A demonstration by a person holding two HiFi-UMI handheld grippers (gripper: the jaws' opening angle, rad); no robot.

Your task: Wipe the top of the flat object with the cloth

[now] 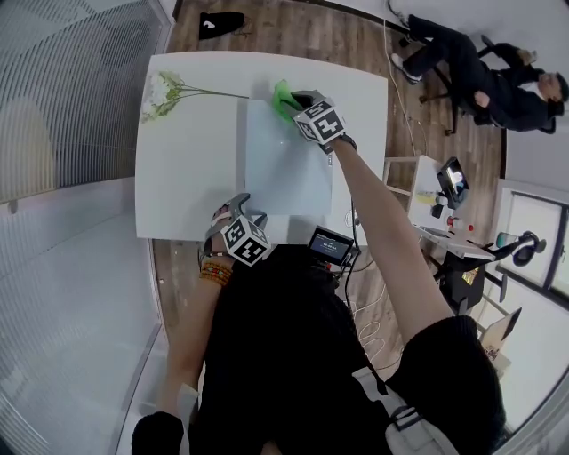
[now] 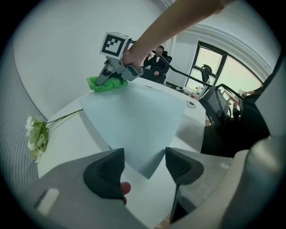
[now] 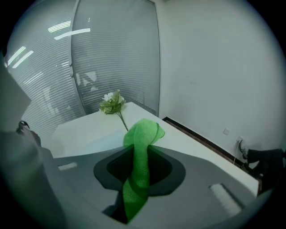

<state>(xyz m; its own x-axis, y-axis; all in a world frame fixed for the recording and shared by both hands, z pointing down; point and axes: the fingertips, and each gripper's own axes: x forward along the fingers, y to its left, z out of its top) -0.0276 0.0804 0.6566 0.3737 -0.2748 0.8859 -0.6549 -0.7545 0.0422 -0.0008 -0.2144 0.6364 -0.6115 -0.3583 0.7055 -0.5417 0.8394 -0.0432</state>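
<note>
On the white desk (image 1: 187,178), the right tool (image 1: 298,102) pinches the green cloth (image 1: 283,93) against the flat sheet (image 1: 284,169) to wipe. The left tool (image 2: 143,166), spread, flanks its near corner, probably steadying.

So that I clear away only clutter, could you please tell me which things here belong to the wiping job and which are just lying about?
Job:
- green cloth, held in the right hand-held gripper
- pale blue board

Lying about:
- flowers on the table
- black item on the floor
</note>
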